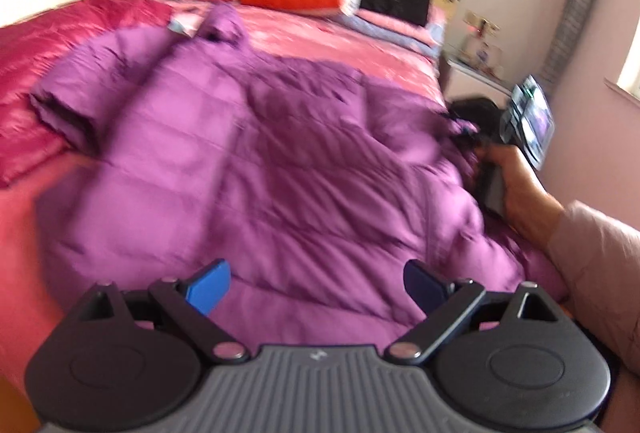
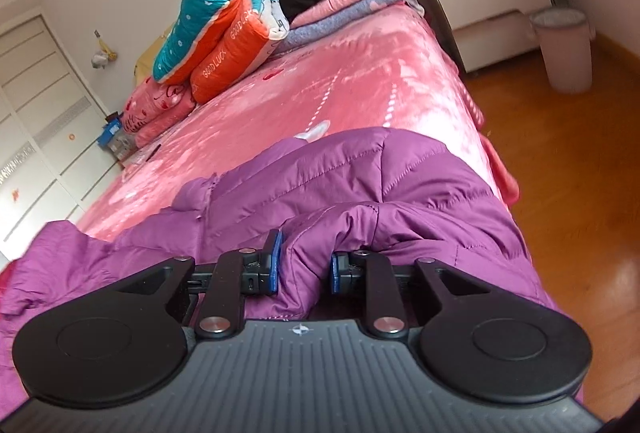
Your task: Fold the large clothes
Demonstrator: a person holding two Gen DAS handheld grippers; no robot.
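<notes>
At the bed's point(image 2: 360, 81) right edge, the right gripper point(image 2: 305, 265) is pinching a fold of the purple puffer jacket point(image 1: 248, 161); left gripper point(image 1: 316, 287) hovers wide open above its hem.

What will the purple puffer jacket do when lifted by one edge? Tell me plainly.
The purple puffer jacket will probably sag and drape: it bunches between the right gripper pads. Its quilted, puffy fill suggests it is light for its bulk. The sheeny shell may slip.

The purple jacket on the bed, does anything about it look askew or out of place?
The purple jacket lies rumpled rather than flat on the pink bedspread, its right side bunched where the right gripper pinches a fold. The left gripper hangs open above the hem. No damage shows.
</notes>
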